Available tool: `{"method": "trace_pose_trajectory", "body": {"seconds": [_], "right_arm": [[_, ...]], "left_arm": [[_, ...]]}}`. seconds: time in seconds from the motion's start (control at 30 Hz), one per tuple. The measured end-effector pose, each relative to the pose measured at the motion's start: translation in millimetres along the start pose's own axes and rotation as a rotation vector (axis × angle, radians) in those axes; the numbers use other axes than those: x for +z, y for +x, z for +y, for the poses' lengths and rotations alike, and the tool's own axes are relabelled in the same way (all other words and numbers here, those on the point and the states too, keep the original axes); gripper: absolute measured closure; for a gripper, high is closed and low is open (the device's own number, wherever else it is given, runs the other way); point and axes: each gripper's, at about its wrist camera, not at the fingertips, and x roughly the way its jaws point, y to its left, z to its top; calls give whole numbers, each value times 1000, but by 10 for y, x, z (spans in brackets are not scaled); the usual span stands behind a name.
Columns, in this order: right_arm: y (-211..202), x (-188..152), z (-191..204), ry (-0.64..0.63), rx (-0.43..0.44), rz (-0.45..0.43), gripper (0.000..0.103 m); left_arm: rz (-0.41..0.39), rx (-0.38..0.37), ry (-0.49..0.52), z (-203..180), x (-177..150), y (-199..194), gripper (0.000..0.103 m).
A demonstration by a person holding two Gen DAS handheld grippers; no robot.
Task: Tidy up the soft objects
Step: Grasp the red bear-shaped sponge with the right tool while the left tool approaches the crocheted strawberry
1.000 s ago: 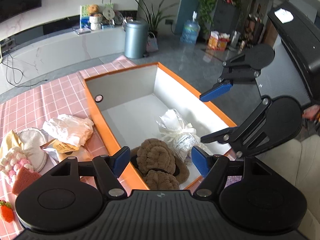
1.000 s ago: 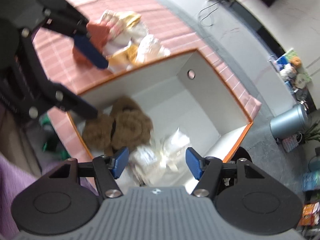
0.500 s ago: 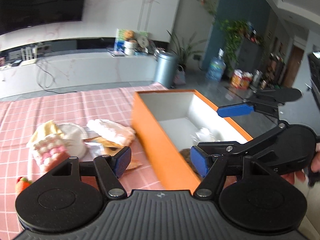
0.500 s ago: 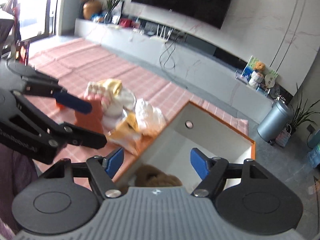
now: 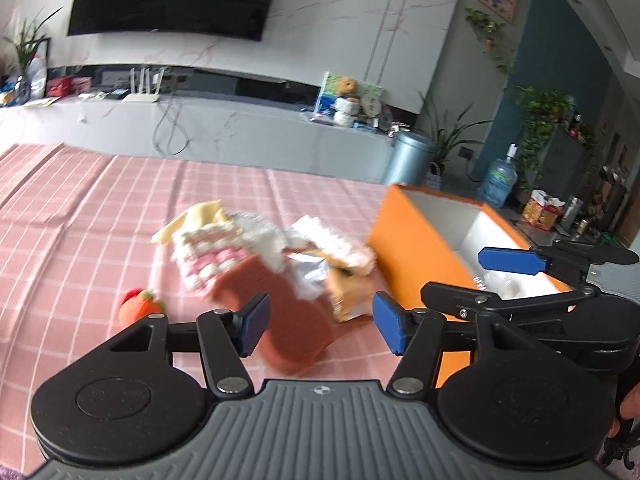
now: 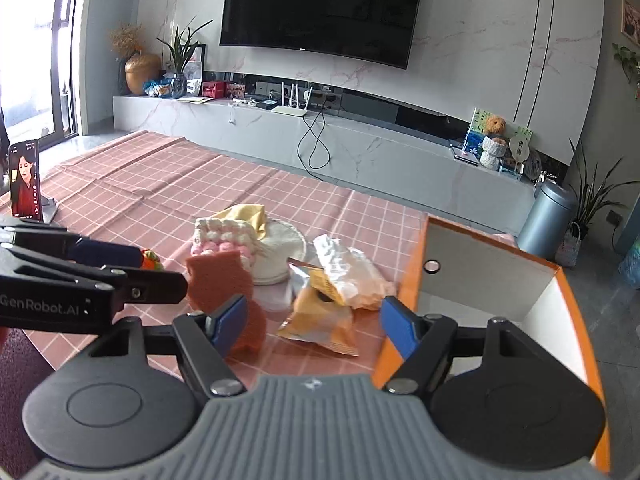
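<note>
A pink cloth with a white check is covering the surface (image 6: pixel 168 184). The box (image 6: pixel 404 292) is showing orange outside and white inside. A rust-brown sponge (image 6: pixel 220 280), a pink-and-white knitted piece (image 6: pixel 224 238), a yellow cloth (image 6: pixel 244 213) and an orange toy (image 5: pixel 138 307) are lying there. Blue fingers (image 6: pixel 230 322) are standing on black arms.

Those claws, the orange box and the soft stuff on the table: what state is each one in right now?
Left claw: open, empty; jaws have just been closing.
Right claw: open, empty; jaws have just been opening.
Orange box: upright, no lid on it.
Brown sponge: loose on the tablecloth, untouched.
Snack packet: lying beside the box.
Pink-and-white knitted piece: in the pile, outside the box.
TV: off.
</note>
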Motion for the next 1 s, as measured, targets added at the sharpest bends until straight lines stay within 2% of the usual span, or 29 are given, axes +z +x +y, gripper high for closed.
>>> {"method": "trace_pose_trajectory", "body": {"seconds": [0.17, 0.33, 0.53, 0.67, 0.87, 1.0], "right_arm": [[201, -119, 224, 10, 10, 12, 33], [441, -231, 322, 37, 67, 56, 33], [684, -244, 458, 3, 108, 74, 26], [859, -194, 522, -28, 141, 81, 16], [1150, -89, 608, -71, 156, 96, 8], [1328, -43, 602, -62, 157, 120, 8]], "left_arm": [[34, 59, -26, 246, -176, 13, 39], [48, 130, -53, 465, -256, 66, 39], [61, 178, -68, 636, -248, 204, 39], [67, 223, -61, 741, -203, 317, 39], [57, 292, -29, 921, -109, 523, 32], [65, 317, -17, 1020, -89, 666, 31]]}}
